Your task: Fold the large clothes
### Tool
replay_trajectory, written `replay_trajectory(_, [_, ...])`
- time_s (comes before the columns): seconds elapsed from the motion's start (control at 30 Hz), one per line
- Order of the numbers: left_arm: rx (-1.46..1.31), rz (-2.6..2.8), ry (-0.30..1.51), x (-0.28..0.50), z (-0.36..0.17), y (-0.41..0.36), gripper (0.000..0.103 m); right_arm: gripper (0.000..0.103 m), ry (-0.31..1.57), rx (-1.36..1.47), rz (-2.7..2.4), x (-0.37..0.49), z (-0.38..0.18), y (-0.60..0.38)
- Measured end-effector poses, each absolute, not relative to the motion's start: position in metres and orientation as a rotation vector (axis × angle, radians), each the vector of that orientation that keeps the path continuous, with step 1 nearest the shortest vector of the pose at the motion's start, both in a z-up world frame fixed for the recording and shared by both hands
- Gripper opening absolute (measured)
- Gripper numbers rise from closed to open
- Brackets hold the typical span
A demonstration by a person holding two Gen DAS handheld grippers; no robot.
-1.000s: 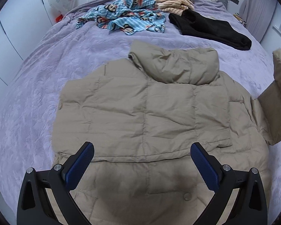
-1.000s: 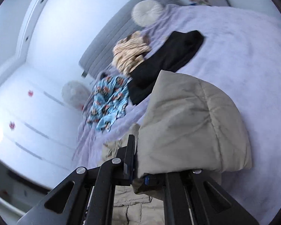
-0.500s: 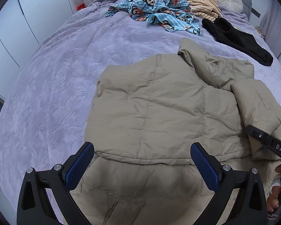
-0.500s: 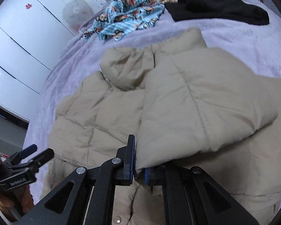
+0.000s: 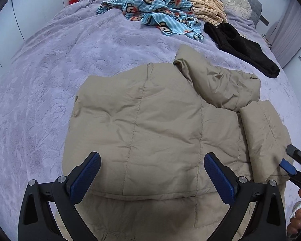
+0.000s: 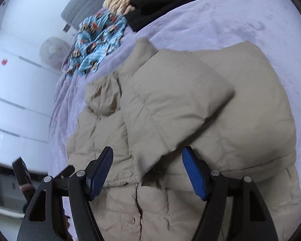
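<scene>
Right gripper (image 6: pixel 147 172) has let go of beige puffer jacket's (image 5: pixel 150 124) sleeve (image 6: pixel 182 108), fingers now spread; left gripper (image 5: pixel 152 172) fingers apart, holding nothing.

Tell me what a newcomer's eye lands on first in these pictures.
The puffy beige jacket fills the middle of the lavender bedspread, its sleeve folded across the body. Both the left gripper and right gripper hang open above it. Behind lies a bright blue monkey-print garment, with a black garment to its right.
</scene>
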State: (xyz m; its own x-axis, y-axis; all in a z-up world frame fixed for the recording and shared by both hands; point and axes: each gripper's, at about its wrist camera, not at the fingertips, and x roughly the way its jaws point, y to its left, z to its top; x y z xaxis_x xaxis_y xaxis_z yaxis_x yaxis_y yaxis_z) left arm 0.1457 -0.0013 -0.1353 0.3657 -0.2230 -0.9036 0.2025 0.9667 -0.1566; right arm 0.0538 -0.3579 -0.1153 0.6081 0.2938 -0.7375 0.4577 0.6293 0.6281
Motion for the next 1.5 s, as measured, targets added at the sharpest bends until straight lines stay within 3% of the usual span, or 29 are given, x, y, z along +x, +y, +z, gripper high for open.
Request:
replay_trajectory(0.03, [-0.02,-0.274,1.164,0.148,-0.135,-0.001,0.103,0.068,0.929,0.961,-0.141,0.055,-0.118,-0.366])
replay_trajectory(0.07, [-0.022,-0.276,1.162,0.149,-0.134,0.0,0.103,0.042,0.913,0.998,-0.157,0.058,-0.121,-0.372])
replay_trajectory(0.13, [-0.041,-0.292,1.16,0.151,-0.132,0.003,0.103,0.011,0.899,1.011,-0.14,0.072,-0.121,-0.372])
replay_trajectory(0.33, [-0.207,-0.394,1.153,0.156,-0.125,0.03,0.103,0.01,0.911,0.7,0.123,0.117,-0.085,-0.29])
replay_trajectory(0.5, [-0.376,-0.48,1.189,0.161,-0.128,0.047,0.103,0.014,1.067,0.472,0.252,0.128,-0.1,-0.209])
replay_trajectory(0.53, [-0.395,-0.497,1.195,0.162,-0.129,0.047,0.103,0.027,1.108,0.458,0.26,0.128,-0.107,-0.201])
replay_trajectory(0.57, [-0.408,-0.515,1.201,0.163,-0.13,0.044,0.103,0.048,1.137,0.451,0.259,0.127,-0.113,-0.196])
replay_trajectory(0.63, [-0.414,-0.55,1.211,0.163,-0.132,0.036,0.103,0.067,1.151,0.451,0.256,0.118,-0.119,-0.195])
replay_trajectory(0.87, [-0.356,-0.629,1.29,0.173,-0.158,-0.016,0.103,0.067,1.143,0.633,0.162,0.065,-0.128,-0.265])
replay_trajectory(0.93, [-0.332,-0.639,1.303,0.176,-0.164,-0.032,0.094,0.067,1.143,0.691,0.099,0.044,-0.136,-0.291])
replay_trajectory(0.97, [-0.325,-0.659,1.321,0.178,-0.167,-0.042,0.067,0.065,1.143,0.697,0.074,0.035,-0.142,-0.301])
replay_trajectory(1.0, [-0.318,-0.681,1.358,0.182,-0.172,-0.052,0.033,0.06,1.148,0.695,0.052,0.029,-0.145,-0.306])
replay_trajectory(1.03, [-0.318,-0.697,1.388,0.184,-0.176,-0.061,0.015,0.045,1.155,0.693,0.041,0.024,-0.148,-0.311])
replay_trajectory(1.07, [-0.32,-0.707,1.397,0.184,-0.174,-0.068,0.01,0.033,1.157,0.688,0.036,0.021,-0.151,-0.311])
replay_trajectory(1.17, [-0.29,-0.754,1.311,0.179,-0.145,-0.077,0.01,0.022,1.157,0.606,0.017,0.021,-0.155,-0.307])
replay_trajectory(1.33, [-0.399,-0.813,1.113,0.18,-0.072,-0.052,0.01,0.019,1.111,0.383,-0.094,0.027,-0.149,-0.314])
replay_trajectory(1.47, [-0.4,-0.743,1.09,0.179,-0.069,-0.022,0.01,0.019,1.058,0.229,-0.285,0.029,-0.144,-0.347])
replay_trajectory(1.5, [-0.389,-0.723,1.123,0.178,-0.08,-0.017,0.01,0.014,1.048,0.249,-0.312,0.028,-0.145,-0.361])
